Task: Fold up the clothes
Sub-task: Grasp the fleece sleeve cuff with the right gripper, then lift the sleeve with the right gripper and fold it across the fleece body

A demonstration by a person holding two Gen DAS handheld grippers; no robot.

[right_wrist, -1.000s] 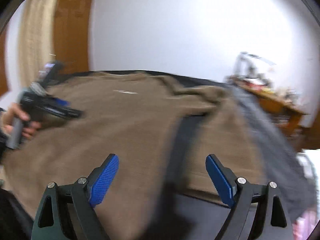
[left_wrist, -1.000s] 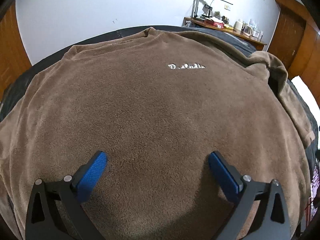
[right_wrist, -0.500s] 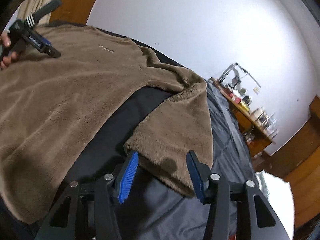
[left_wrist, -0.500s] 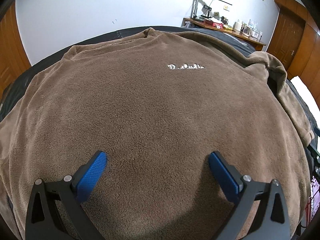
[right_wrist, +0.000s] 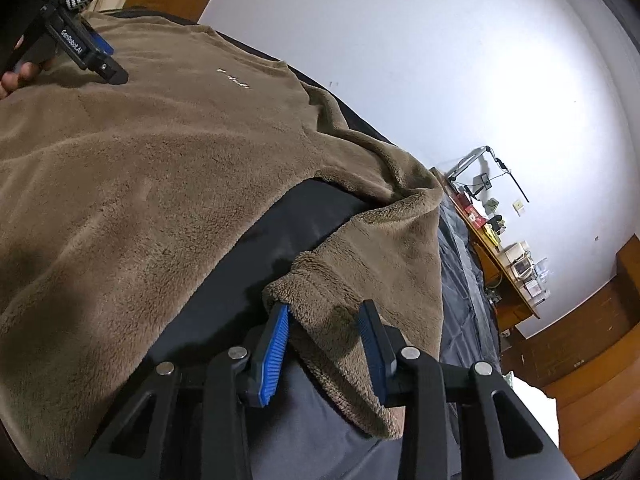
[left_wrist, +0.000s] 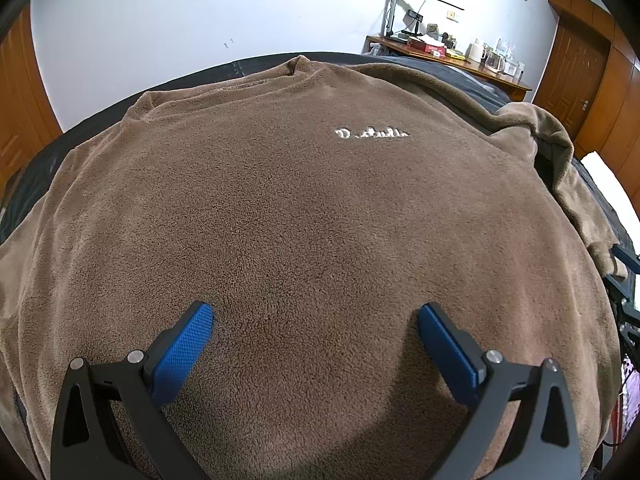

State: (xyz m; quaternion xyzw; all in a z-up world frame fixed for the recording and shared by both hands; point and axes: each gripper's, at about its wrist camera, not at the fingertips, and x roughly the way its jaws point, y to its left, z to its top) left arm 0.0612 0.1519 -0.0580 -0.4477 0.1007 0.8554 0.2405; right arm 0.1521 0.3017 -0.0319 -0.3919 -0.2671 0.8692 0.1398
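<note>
Dark bed cover (right_wrist: 304, 216) fills most of the scene, grey sheet (right_wrist: 320, 436) on the near right. Brown fleece sweater (left_wrist: 304, 208) lies flat and face up across it, neckline at the far side, small white embroidered script (left_wrist: 372, 134) on the chest. Its sleeve (right_wrist: 372, 264) on the right is bent back toward the near side, cuff end nearest the right wrist camera. Far right: wooden desk (left_wrist: 476, 66) with a lamp arm and small clutter (too small to name), brown door (left_wrist: 576, 76) beside it. Right gripper (right_wrist: 326, 334) has the sleeve cuff between its blue pads; jaws have just been closing and now pinch the fleece. Left gripper (left_wrist: 316, 344) hovers over the sweater's lower middle, jaws spread wide, nothing between them. A person's hand (right_wrist: 18, 76) holds that gripper, seen at far left in the right wrist view.
</note>
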